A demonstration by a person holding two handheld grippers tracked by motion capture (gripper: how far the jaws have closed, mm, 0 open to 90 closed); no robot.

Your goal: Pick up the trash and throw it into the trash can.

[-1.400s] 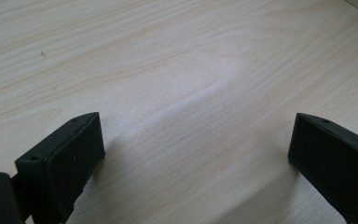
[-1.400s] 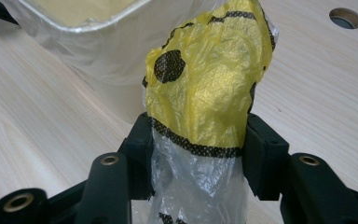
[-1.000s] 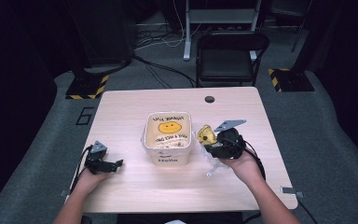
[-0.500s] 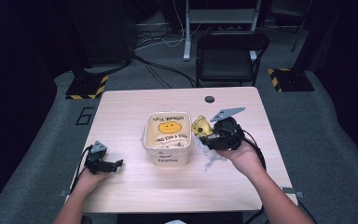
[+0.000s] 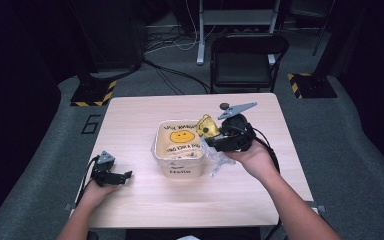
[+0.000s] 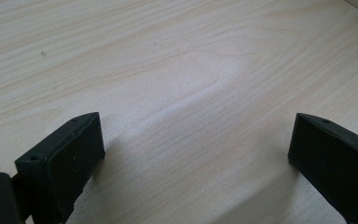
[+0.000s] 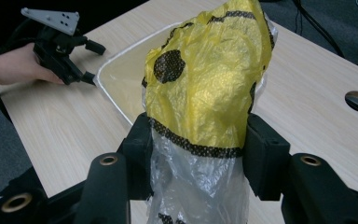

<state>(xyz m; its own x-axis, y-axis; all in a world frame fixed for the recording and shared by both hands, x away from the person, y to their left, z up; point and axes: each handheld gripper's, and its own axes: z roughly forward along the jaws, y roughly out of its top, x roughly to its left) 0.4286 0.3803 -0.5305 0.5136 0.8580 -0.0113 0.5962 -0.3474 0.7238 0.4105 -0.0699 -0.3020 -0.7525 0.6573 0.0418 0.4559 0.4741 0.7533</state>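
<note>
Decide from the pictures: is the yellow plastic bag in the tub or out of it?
Out: the right gripper holds the yellow plastic bag clamped above the tub rim.

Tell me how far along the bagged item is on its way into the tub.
Done: the right gripper is shut on the yellow bagged item, lifted off the table. In hand: it hangs at the right rim of the white tub. Left: carrying it over the opening and releasing it, probably. The left gripper rests open on the table.
</note>
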